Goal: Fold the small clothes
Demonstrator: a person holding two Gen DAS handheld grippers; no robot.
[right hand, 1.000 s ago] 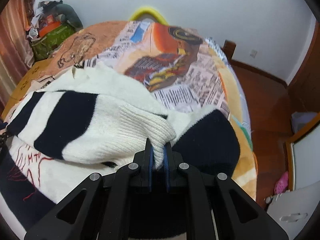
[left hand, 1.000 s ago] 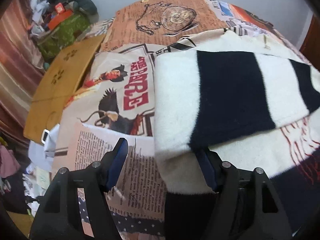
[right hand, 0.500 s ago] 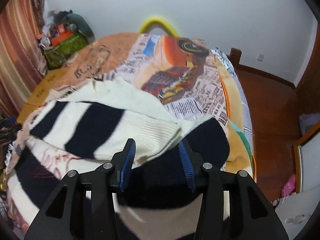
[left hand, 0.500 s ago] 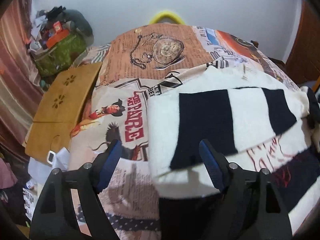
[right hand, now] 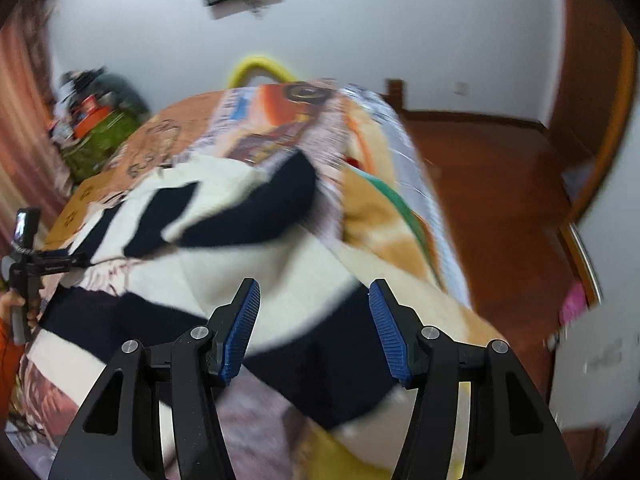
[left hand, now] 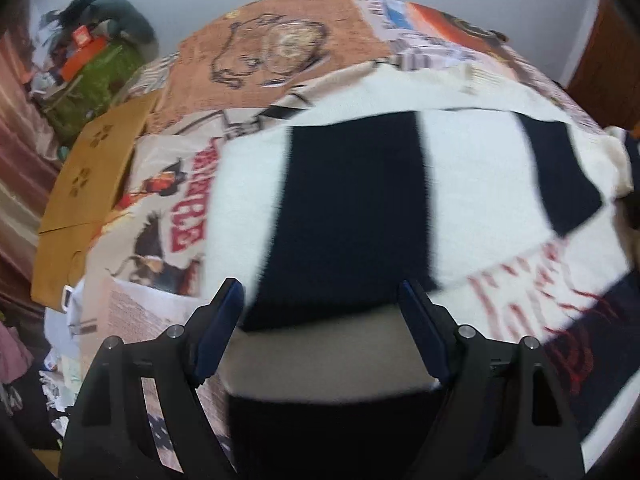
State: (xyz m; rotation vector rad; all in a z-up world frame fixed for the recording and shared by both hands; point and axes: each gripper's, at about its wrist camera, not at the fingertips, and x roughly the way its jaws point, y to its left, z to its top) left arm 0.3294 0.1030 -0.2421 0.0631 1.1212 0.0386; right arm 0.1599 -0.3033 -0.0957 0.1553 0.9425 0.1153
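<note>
A white and navy striped knit sweater (left hand: 360, 208) lies spread on the bed, its folded-over striped part on top of a part with red lettering. My left gripper (left hand: 320, 320) is open, its jaws wide over the sweater's near edge, holding nothing. In the right wrist view the same sweater (right hand: 240, 216) lies ahead, a navy sleeve folded across it. My right gripper (right hand: 314, 320) is open above the sweater's near right part, holding nothing. The left gripper (right hand: 28, 268) also shows at the far left of that view.
The bed has a printed newspaper-pattern cover (left hand: 280, 48). A brown cardboard box (left hand: 92, 172) lies at the bed's left side, with a green bag and clutter (left hand: 92, 68) behind. Wooden floor (right hand: 500, 200) and a wooden door frame are to the right. A yellow hoop (right hand: 260, 68) stands at the bed's far end.
My right gripper opened, let go of the sweater's cuff and pulled back and up. My left gripper drew back from the sweater, then came closer over its near edge, still open.
</note>
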